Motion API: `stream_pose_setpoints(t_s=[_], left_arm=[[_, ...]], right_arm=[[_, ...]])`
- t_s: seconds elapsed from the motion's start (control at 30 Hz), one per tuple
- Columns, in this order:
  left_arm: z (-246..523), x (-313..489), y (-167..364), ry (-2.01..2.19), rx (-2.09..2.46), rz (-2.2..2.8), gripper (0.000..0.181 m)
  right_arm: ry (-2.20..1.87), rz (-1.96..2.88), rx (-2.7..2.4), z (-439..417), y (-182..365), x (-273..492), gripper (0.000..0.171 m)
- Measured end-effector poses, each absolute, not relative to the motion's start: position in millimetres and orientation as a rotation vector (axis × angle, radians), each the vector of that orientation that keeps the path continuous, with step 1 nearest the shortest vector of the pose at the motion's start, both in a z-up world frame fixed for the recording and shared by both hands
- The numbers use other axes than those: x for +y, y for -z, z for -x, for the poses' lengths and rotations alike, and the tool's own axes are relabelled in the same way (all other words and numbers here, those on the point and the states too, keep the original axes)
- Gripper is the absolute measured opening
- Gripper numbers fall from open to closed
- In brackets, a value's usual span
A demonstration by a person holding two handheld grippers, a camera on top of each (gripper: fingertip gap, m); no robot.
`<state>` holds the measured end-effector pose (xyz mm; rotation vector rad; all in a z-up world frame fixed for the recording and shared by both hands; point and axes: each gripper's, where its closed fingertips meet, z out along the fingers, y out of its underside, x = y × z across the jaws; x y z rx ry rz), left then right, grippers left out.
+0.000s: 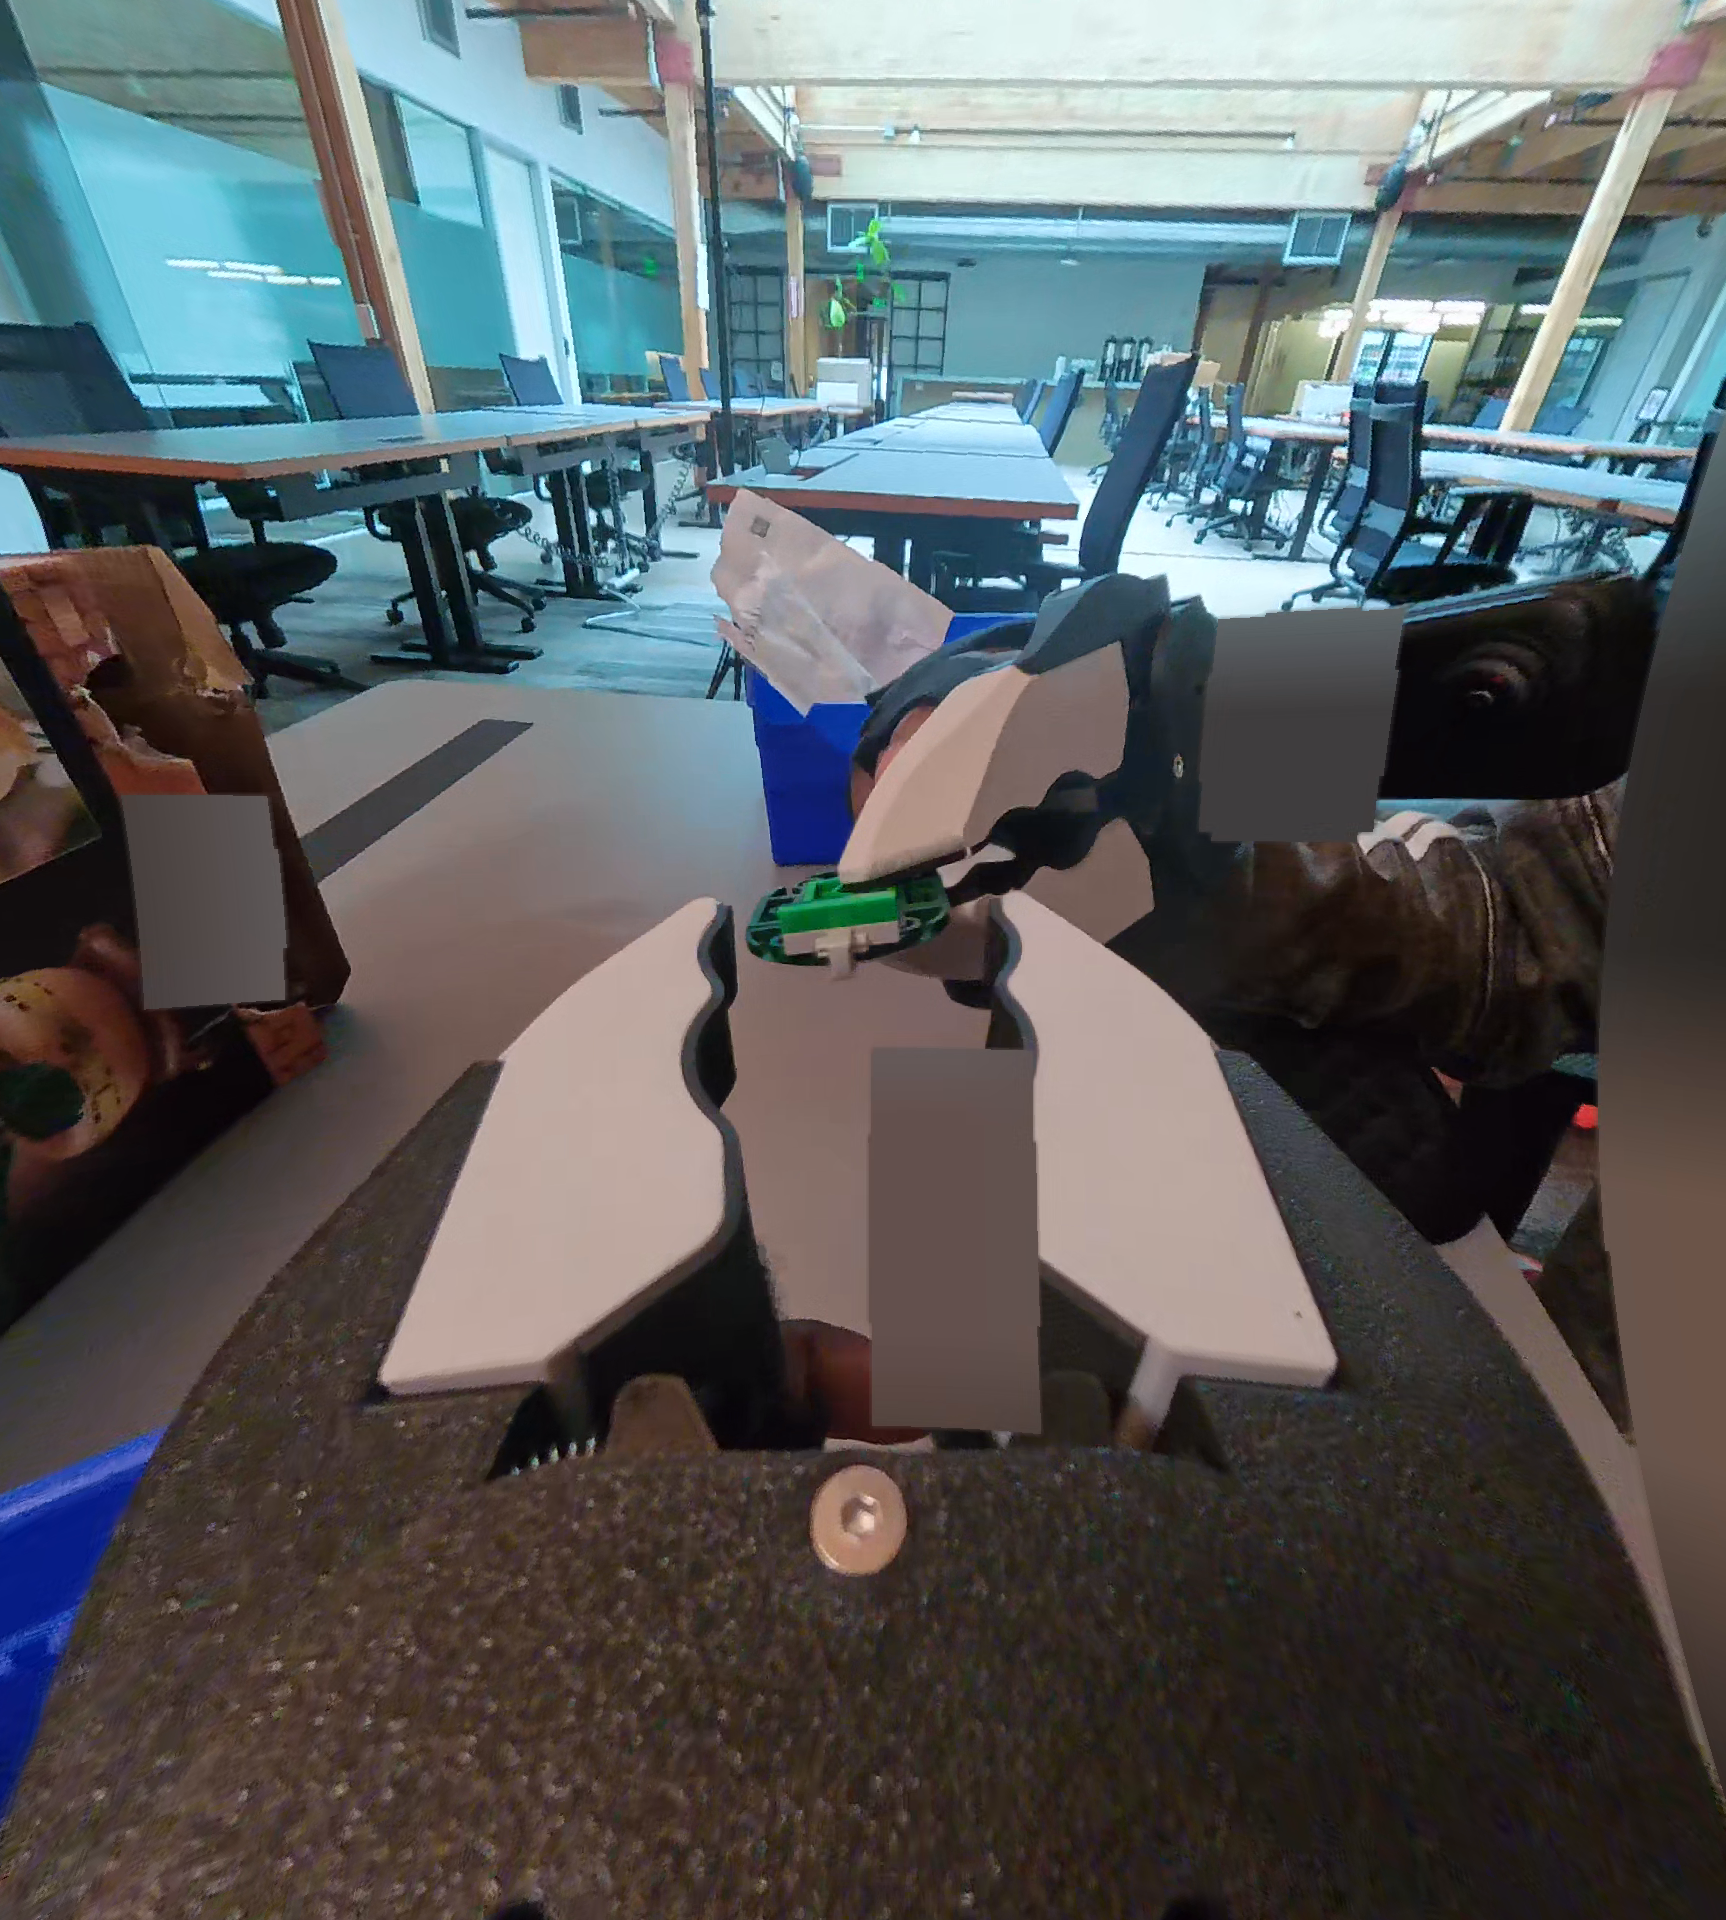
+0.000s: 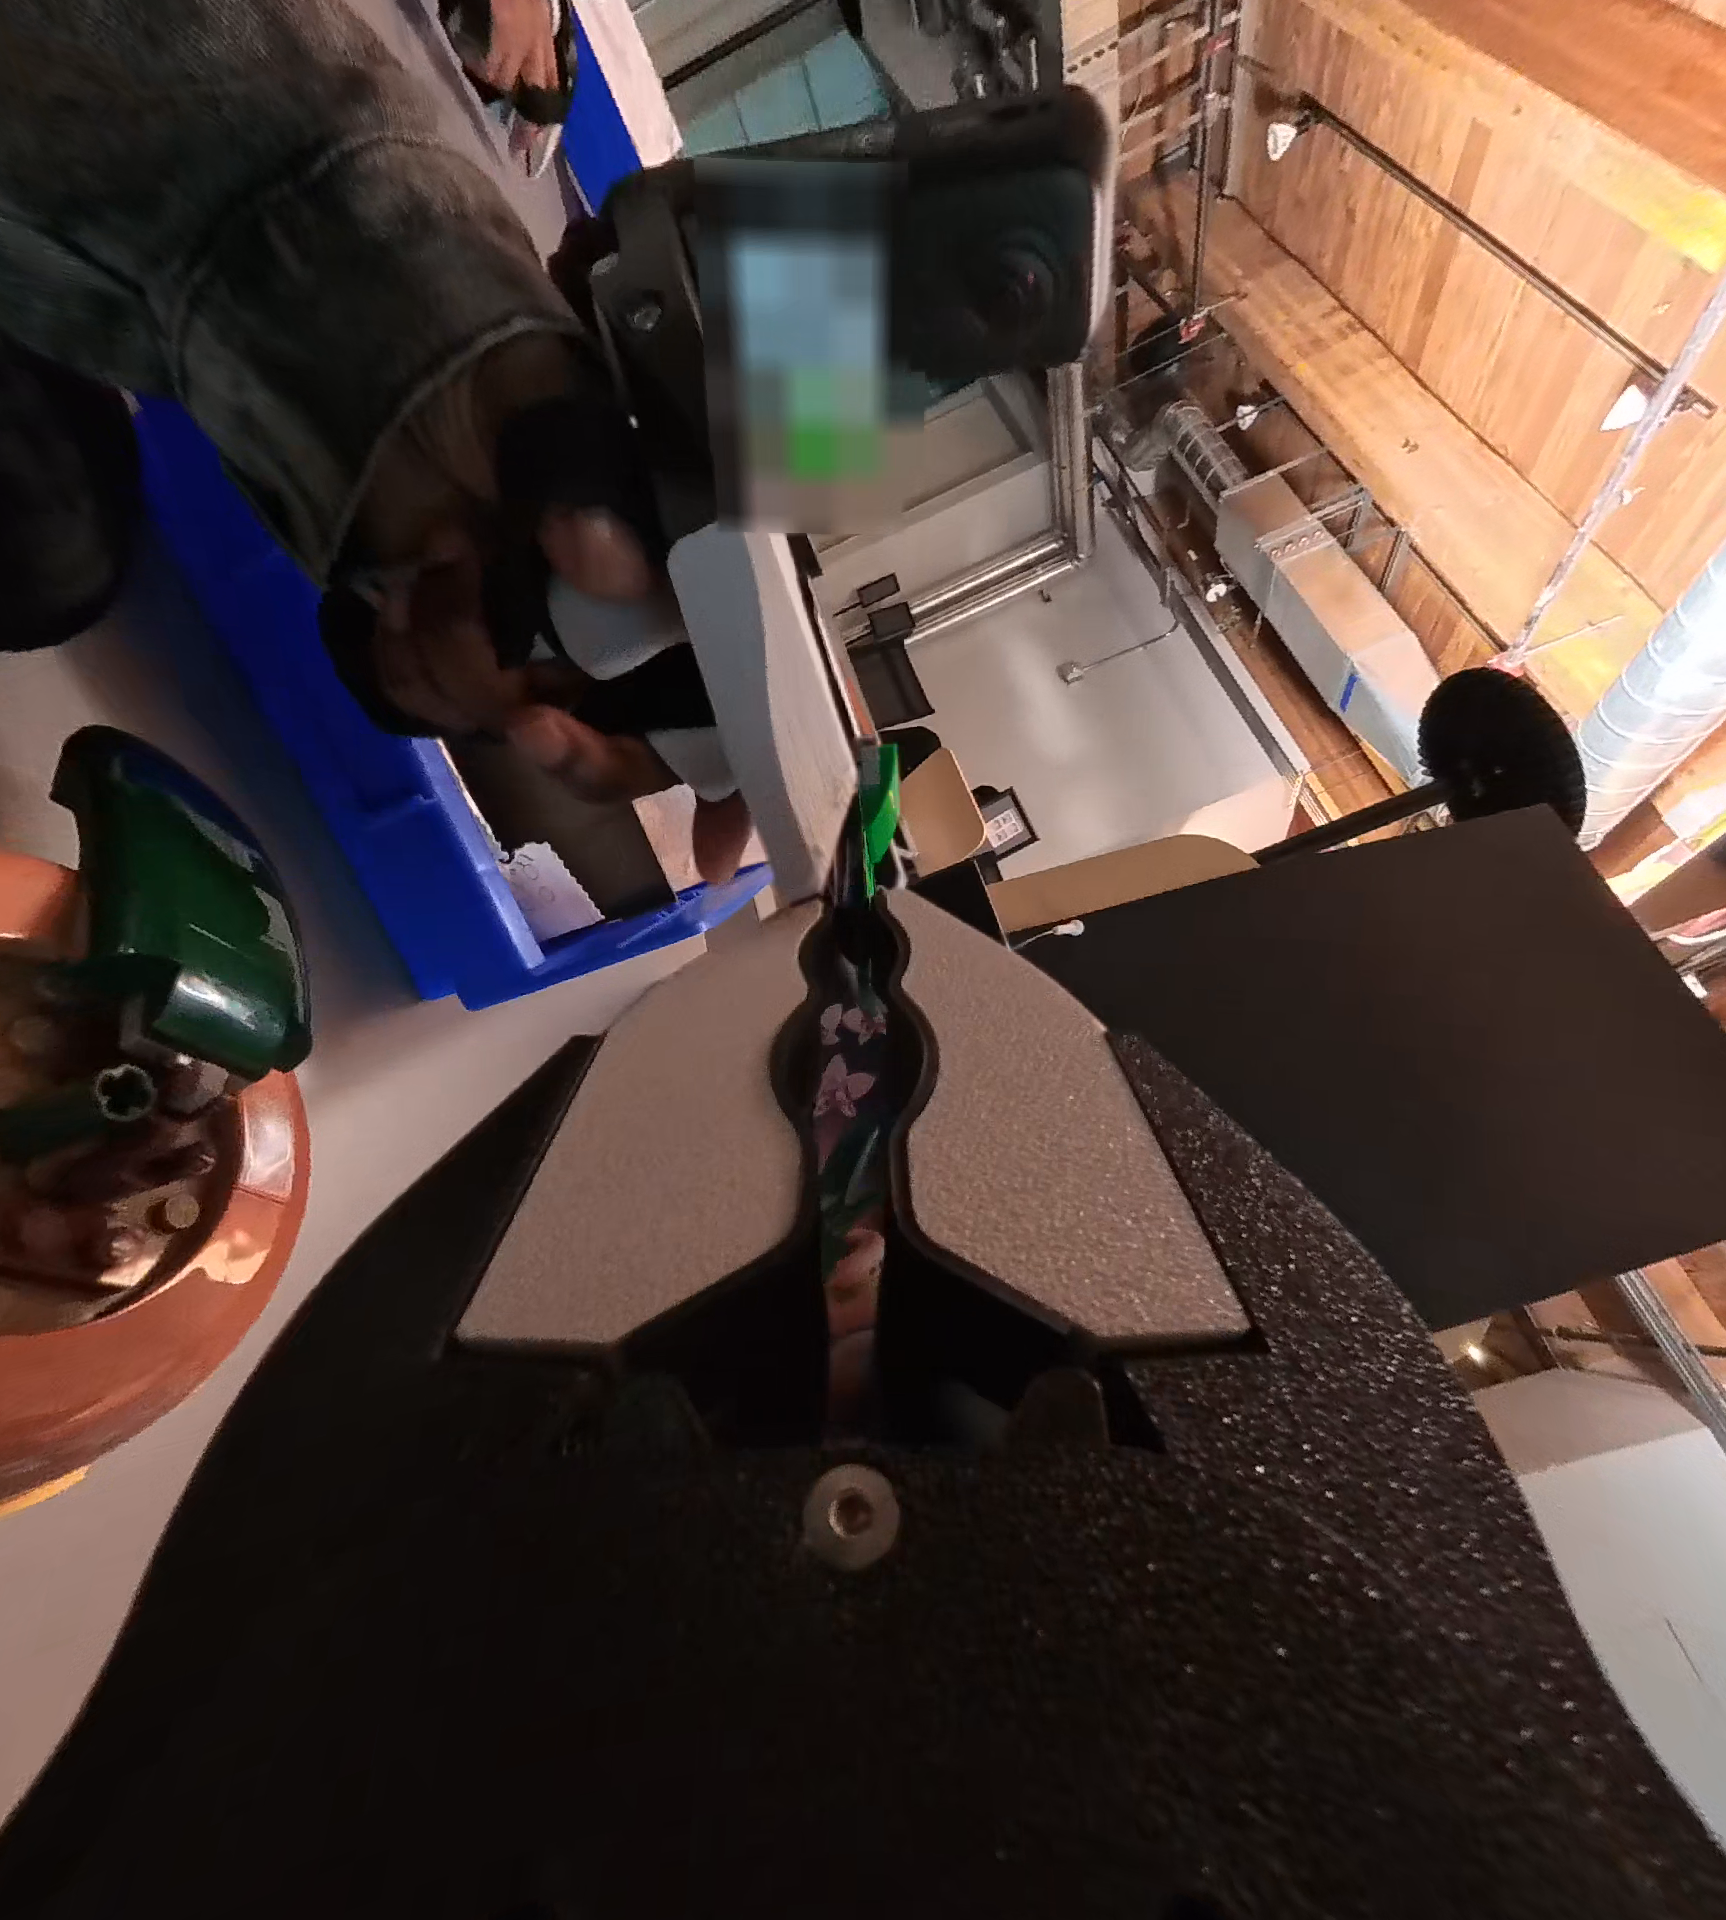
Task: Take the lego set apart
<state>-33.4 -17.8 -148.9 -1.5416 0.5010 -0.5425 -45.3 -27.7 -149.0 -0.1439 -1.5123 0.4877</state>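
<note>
Daylight floods the office evenly from overhead in my left view, and straight lines bow at the edges. My right view is dimmer, tilted sideways, its left side smeared soft.

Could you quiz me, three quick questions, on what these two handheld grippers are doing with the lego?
1. True or false: the left gripper is open.
2. What does the right gripper hold? A) a green lego piece B) a blue bin C) a crumpled paper
3. Fill in: the green lego piece is held over the grey ____.

Key: 1 true. 2 A. 3 table.
</note>
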Motion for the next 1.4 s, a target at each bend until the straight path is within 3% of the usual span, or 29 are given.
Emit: stream_pose_setpoints(t_s=[0.13,0.33,0.47,0.53,0.6,0.7,0.8,0.9,1.0,1.2,1.27,1.4], left_arm=[[37.6,-19.3,141.6,0.576,0.462,1.510,0.035],[38.9,-20.6,141.1,0.559,0.476,1.509,0.034],[43.9,-26.5,124.8,0.586,0.443,1.413,0.034],[45.3,-31.0,116.0,0.642,0.424,1.350,0.034],[44.9,-35.7,109.9,0.649,0.441,1.286,0.034],[48.1,-37.8,109.6,0.448,0.522,1.241,0.034],[49.1,-38.9,114.0,0.226,0.626,1.217,0.034],[45.4,-38.6,118.9,0.149,0.687,1.220,0.034],[41.5,-37.1,126.2,0.101,0.741,1.242,0.034],[34.8,-33.0,138.5,0.074,0.801,1.284,0.034],[32.3,-34.1,137.6,0.103,0.798,1.281,0.034],[40.4,-28.5,134.2,0.132,0.702,1.316,0.035]], right_arm=[[-0.483,0.143,-1.497,45.2,148.3,-28.3,0.006],[-0.497,0.142,-1.487,45.3,148.5,-30.1,0.006],[-0.614,0.217,-1.429,41.3,137.7,-23.7,0.027],[-0.732,0.259,-1.417,39.0,133.5,-23.6,0.028],[-1.028,0.369,-1.490,38.1,135.5,-33.9,0.018],[-1.648,0.687,-1.551,35.4,128.3,-36.7,0.034],[-2.068,1.056,-1.567,39.4,135.4,-28.7,0.030],[-2.416,1.152,-1.634,33.4,142.1,-47.8,0.040],[-2.668,1.230,-1.486,35.1,135.6,-46.3,0.032],[-2.739,1.281,-1.450,38.1,139.6,-45.7,0.019],[-2.637,1.273,-1.507,40.0,147.0,-47.0,0.009],[-2.405,1.166,-1.438,45.4,141.0,-30.7,0.006]])
